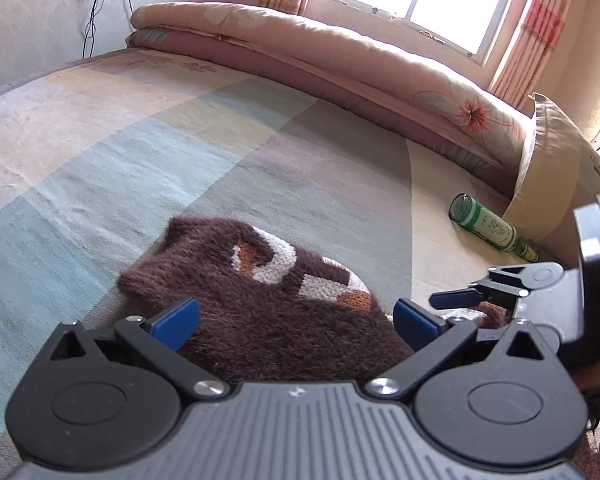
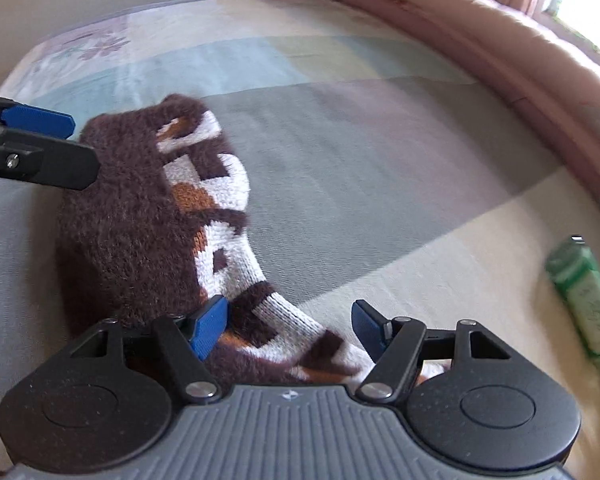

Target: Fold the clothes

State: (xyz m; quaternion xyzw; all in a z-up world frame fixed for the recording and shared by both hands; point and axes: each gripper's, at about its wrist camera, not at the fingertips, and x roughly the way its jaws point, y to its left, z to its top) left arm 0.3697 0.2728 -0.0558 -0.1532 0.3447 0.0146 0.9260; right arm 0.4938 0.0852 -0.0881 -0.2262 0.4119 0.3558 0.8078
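Brown sweater (image 1: 260,312) lies bunched on the bed (image 1: 100,152); both claws, left (image 1: 296,320) and right (image 2: 290,326), gape over it, so pinch its edge squarely before folding.

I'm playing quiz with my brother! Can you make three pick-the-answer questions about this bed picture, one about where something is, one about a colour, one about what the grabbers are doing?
1. Where does the green bottle lie?
A. on the bed, near the cardboard box
B. on top of the sweater
C. on the windowsill

2. What is the fuzzy sweater's main colour?
A. pink
B. dark brown
C. yellow

3. How does the left gripper stand?
A. shut tight on the bottle
B. open, with the sweater between its fingers
C. shut, with nothing in it

Answers: 1 A, the bottle lies on its side on the bedcover beside the box. 2 B, brown with white and orange patches. 3 B, its blue pads stand wide apart.
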